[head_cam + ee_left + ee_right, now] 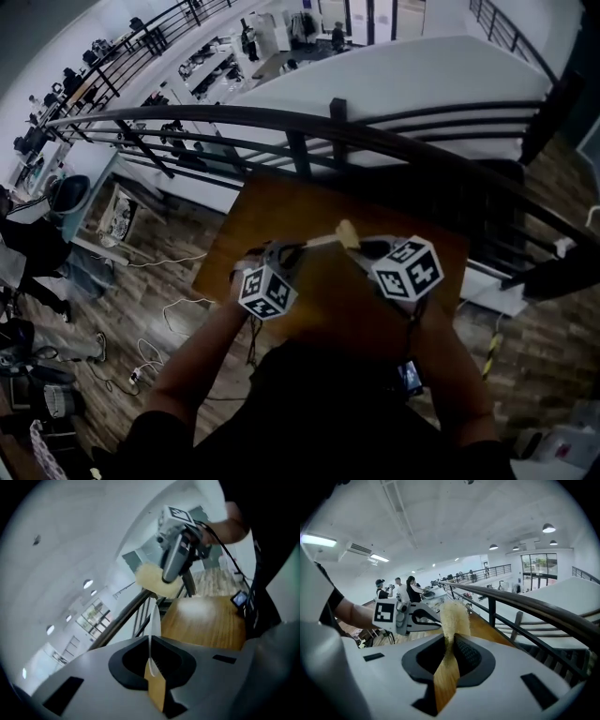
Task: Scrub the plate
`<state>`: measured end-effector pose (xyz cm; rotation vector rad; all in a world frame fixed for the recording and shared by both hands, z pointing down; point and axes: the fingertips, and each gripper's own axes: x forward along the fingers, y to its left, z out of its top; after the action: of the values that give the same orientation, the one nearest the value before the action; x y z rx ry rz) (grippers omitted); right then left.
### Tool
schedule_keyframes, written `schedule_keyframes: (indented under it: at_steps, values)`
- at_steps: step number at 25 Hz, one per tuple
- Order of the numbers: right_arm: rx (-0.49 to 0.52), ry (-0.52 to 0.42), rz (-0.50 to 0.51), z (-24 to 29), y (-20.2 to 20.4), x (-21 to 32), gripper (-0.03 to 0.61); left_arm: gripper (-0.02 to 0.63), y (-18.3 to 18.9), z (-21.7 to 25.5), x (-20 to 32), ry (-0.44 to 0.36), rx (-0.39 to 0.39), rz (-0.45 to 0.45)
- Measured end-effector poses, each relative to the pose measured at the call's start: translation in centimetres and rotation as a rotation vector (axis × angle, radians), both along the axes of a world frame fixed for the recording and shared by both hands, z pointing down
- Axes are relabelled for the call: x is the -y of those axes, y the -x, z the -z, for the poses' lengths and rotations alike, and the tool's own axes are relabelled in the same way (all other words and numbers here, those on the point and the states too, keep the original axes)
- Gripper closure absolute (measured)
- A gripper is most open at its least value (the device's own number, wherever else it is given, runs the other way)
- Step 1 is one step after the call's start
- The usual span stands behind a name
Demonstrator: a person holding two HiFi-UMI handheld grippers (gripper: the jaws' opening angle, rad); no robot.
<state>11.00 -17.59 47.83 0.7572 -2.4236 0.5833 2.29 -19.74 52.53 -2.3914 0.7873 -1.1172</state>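
Over on the left, the left tongs are held up above the wooden desk, the marker cube nearest the person. In the left gripper view their jaws are closed tight on a thin white plate, which shows edge-on as a narrow sliver rising out of the grip. The plate is clear of the desk. From the head view it is a pale line running across the gap between the two tools.

At the plate's far rim sits a pale yellow sponge. It appears to touch the rim, though the contact itself is small in every view. In the head view the sponge lies just past the right end of that pale line.

Right of it, the right tongs are also raised over the desk. Their jaws are pressed together on the sponge, squeezing its lower end so that the fluffy top fans out above them. The right gripper view looks across at the left tongs, close by.

Beyond the desk runs a dark railing, and past it people stand far off at the back.
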Motion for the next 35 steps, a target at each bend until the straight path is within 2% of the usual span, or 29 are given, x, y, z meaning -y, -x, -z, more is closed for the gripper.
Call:
schedule_keyframes:
  at_steps: [4,6,9,12,15,19,23,26,29,35]
  values:
    - [-0.018,-0.010,0.090,2.5,2.4,-0.2,0.518,0.597,-0.8,1.6,0.4,-0.288,0.252,-0.131]
    - [-0.034,-0.012,0.130,3.4,3.5,-0.1,0.518,0.597,-1.3,2.0,0.3,-0.410,0.350,-0.209]
    - [-0.062,-0.004,0.181,3.9,5.0,-0.2,0.518,0.597,-1.9,2.6,-0.3,-0.517,0.447,-0.310]
    - [-0.063,0.041,0.223,3.5,6.0,-0.7,0.519,0.597,-2.5,4.1,-0.9,-0.618,0.491,-0.381]
    - [-0.075,0.098,0.248,2.4,5.0,-1.4,0.520,0.597,-2.5,4.5,-2.1,-0.676,0.514,-0.463]
    - [-0.176,0.172,0.250,-1.4,1.6,-1.2,0.520,0.595,-3.1,4.4,-3.6,-0.717,0.536,-0.573]
    - [-0.218,0.255,0.239,-3.8,-1.2,-0.8,0.520,0.594,-4.0,5.7,-5.8,-0.748,0.500,-0.640]
    - [-0.213,0.299,0.217,-5.0,-2.0,0.5,0.520,0.594,-5.1,6.4,-7.3,-0.769,0.472,-0.695]
    - [-0.238,0.306,0.227,-5.4,-1.9,1.7,0.520,0.592,-6.2,6.5,-7.5,-0.786,0.470,-0.731]
    - [-0.273,0.258,0.296,-3.3,-0.4,2.1,0.520,0.594,-7.2,6.8,-9.2,-0.798,0.447,-0.815]
